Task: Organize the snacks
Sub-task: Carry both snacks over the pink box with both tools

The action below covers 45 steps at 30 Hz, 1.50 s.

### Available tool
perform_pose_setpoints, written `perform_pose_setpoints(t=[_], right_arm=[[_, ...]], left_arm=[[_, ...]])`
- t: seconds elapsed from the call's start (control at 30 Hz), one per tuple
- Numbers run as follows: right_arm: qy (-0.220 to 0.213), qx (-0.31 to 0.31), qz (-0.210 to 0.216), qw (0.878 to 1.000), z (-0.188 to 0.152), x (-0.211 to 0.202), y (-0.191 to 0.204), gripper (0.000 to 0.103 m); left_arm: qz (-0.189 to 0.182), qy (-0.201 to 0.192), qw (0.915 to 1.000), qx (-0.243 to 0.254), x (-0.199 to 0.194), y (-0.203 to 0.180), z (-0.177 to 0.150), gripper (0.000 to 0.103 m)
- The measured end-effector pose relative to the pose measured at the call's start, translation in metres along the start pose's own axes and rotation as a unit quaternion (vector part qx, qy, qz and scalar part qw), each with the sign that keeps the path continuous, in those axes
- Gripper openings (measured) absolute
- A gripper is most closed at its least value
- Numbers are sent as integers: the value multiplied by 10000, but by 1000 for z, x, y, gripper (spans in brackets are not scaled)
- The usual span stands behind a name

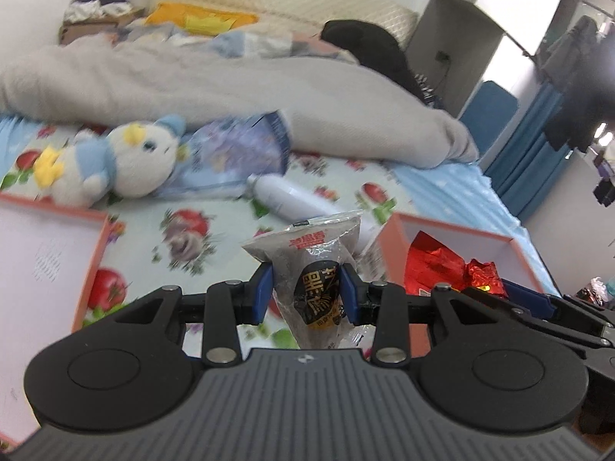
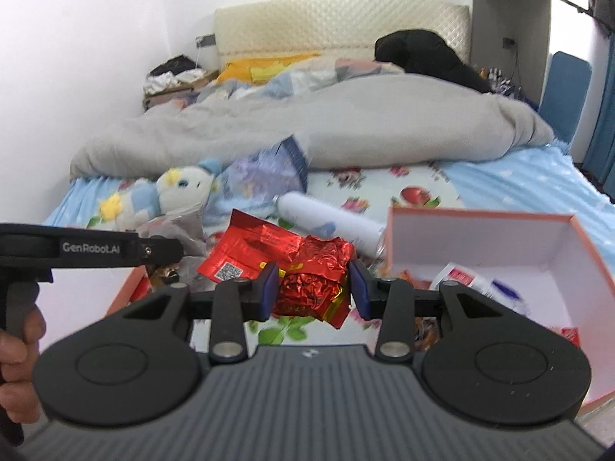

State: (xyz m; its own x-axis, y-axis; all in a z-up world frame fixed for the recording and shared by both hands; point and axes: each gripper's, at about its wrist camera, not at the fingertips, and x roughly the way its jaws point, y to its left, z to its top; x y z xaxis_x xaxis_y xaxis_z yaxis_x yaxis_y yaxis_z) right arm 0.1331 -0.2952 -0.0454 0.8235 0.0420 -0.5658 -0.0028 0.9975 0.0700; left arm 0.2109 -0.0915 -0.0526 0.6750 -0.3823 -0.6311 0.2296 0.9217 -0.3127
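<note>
My left gripper point(image 1: 306, 296) is matt black plastic with smooth blue pads point(image 1: 262, 295) and dull silver metal pivot pins; low in the frame its housing is ribbed grey plastic. Between the pads I see a crinkly, semi-glossy grey plastic snack packet point(image 1: 309, 269). My right gripper point(image 2: 313, 292) has the same finish and pinches a crumpled red foil wrapper point(image 2: 307, 269), highly reflective. At right of that frame the box point(image 2: 499, 238) looks like smooth matt card, white inside, salmon outside. The bedsheet point(image 1: 215, 238) is printed cloth, the grey duvet point(image 2: 346, 123) soft and matt, the plush toy point(image 1: 130, 161) fuzzy, the white bottle point(image 2: 326, 219) smooth and slightly shiny.
</note>
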Motion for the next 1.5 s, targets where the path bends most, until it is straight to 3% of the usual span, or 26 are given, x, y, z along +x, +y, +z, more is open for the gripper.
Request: perform_pose_setpoints(t=[0.4,0.67,1.1,1.5], right_arm=[[-496,176,-350,9980,36,-25,-48,43],[-554,342,-627,9959,33,-34,-92,43],[60,801,-1087,9908,-13,-11,-172,43],[881,1183,-1087,9831,-58,29,-205,43]], left_arm=[[-444,-280,9980,354,1,-75,43,43],[-687,-176,9960,552,21,-124,41,43],[-883,661,9884,1042,107,-199,-10,43],[-801,1360,9796,1242,169,-214,-41,43]])
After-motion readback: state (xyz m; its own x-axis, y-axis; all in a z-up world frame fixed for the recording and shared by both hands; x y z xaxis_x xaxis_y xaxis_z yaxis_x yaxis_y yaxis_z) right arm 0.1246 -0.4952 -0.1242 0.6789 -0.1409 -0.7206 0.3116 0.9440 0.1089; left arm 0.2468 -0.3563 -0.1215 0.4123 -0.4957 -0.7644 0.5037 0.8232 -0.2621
